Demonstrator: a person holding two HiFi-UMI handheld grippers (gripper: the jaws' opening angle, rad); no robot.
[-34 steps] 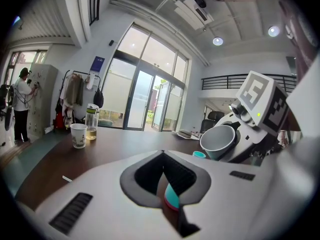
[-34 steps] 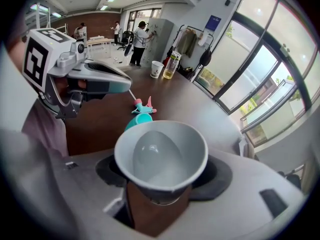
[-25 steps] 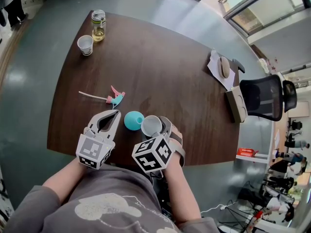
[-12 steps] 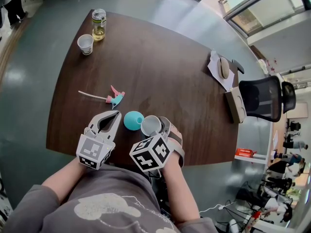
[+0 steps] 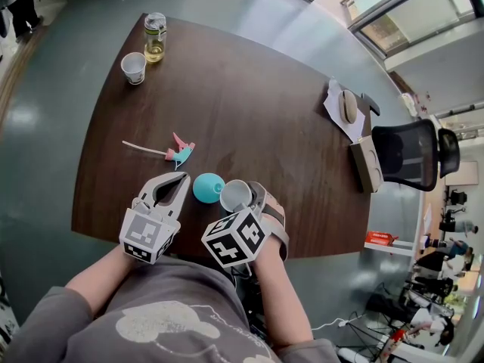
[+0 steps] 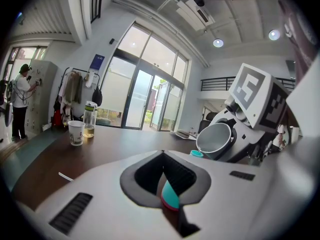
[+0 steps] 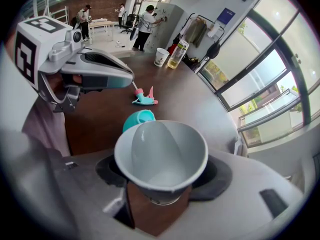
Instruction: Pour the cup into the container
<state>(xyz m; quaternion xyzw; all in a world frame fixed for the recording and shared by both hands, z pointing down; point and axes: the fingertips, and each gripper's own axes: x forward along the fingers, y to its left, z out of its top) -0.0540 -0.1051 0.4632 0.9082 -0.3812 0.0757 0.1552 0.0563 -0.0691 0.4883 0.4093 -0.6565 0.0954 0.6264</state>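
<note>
Little has moved since the earlier frame: your right gripper (image 5: pixel 249 200) has rolled slightly at the marker cube, and the table's contents sit where they were.

**Step in hand — the pour.** The right gripper's jaws are clamped on the base of the grey cup (image 7: pixel 161 154), at lower centre of the head view. The cup is tipped with its mouth toward the teal container (image 5: pixel 208 187), just beside it on the left. The cup's interior looks bare, though a clear liquid could not be ruled out, so treat the pour as at or near its end.

Your left gripper (image 5: pixel 171 188) rests left of the container, jaws together on nothing.

**Next move.** Hold the lip over the container's opening until nothing runs, then roll the cup upright before lifting clear.

**Surroundings.** The dark wooden table (image 5: pixel 249 104) also carries:
- a teal-and-pink toy (image 5: pixel 180 154) — above the left gripper
- a paper cup (image 5: pixel 133 69) and a bottle (image 5: pixel 153 38) at upper left

A black chair (image 5: pixel 412 153) stands at the right, on grey floor.
</note>
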